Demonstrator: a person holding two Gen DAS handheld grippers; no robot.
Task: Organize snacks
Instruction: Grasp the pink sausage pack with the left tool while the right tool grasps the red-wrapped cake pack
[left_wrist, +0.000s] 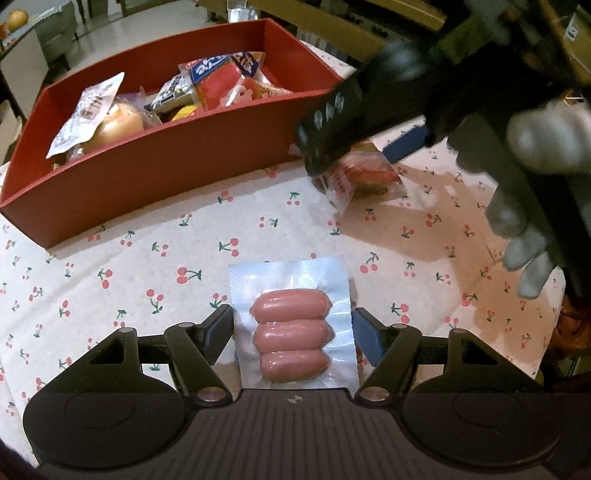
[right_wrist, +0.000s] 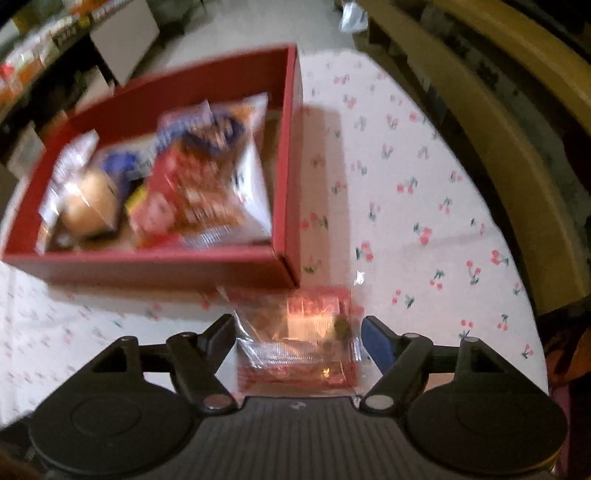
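Only the left wrist view shows the sausage pack (left_wrist: 291, 325) between the left gripper's (left_wrist: 293, 326) released jaws at lower centre, while the blurred right view shows the right gripper (right_wrist: 299, 334) seemingly released around a red snack packet (right_wrist: 306, 332) beside the red box (right_wrist: 155, 264) of snack bags (right_wrist: 207, 177).

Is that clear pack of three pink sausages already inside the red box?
No, the clear pack of three pink sausages lies on the cherry-print tablecloth, outside the red box.

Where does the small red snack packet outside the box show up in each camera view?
Left wrist: small red snack packet at upper right, under the right gripper, past the sausage pack.
Right wrist: same packet, bottom centre, between the open fingers.
Shared landmark: red box on the cherry-print tablecloth.
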